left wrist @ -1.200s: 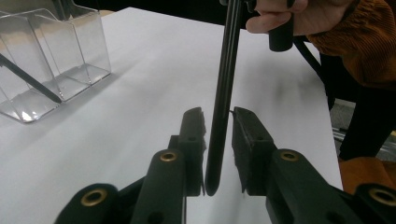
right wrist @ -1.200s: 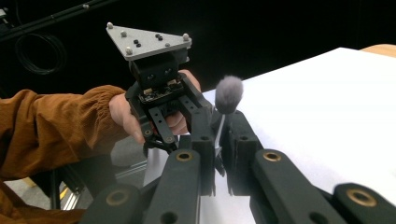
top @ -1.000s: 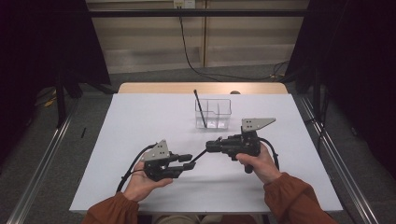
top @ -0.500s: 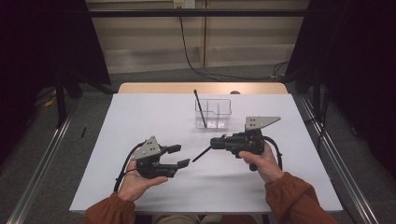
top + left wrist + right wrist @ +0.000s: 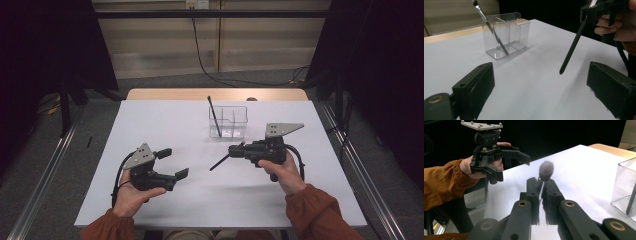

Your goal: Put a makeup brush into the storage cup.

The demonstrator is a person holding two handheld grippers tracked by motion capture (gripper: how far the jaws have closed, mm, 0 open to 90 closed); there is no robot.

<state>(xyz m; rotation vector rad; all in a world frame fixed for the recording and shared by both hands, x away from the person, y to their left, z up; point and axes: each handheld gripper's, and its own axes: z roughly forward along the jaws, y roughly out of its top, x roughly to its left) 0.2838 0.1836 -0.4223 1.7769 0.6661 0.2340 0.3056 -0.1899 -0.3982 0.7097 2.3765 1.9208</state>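
My right gripper (image 5: 235, 151) is shut on a black makeup brush (image 5: 220, 163). The brush handle slants down to the left, its end just above the white table (image 5: 165, 120). In the right gripper view its grey fluffy head (image 5: 546, 170) shows at the tips of my right gripper (image 5: 541, 187). My left gripper (image 5: 175, 162) hovers to the left of the handle. Its jaws have just been opening and stand wide with nothing between them. From the left gripper (image 5: 541, 90) the held brush (image 5: 572, 47) hangs ahead. A clear divided box (image 5: 228, 121) holds a second brush (image 5: 214, 115).
The box (image 5: 506, 35) stands at the table's far middle, with the second brush (image 5: 490, 27) leaning in its left compartment. Bare white tabletop lies around both hands. A wooden strip (image 5: 215, 94) runs along the far edge. Dark floor and rails flank the table.
The left gripper's jaws have opened off the brush handle's end, and the left hand has drawn back to the left. The right gripper keeps the brush and has barely moved.
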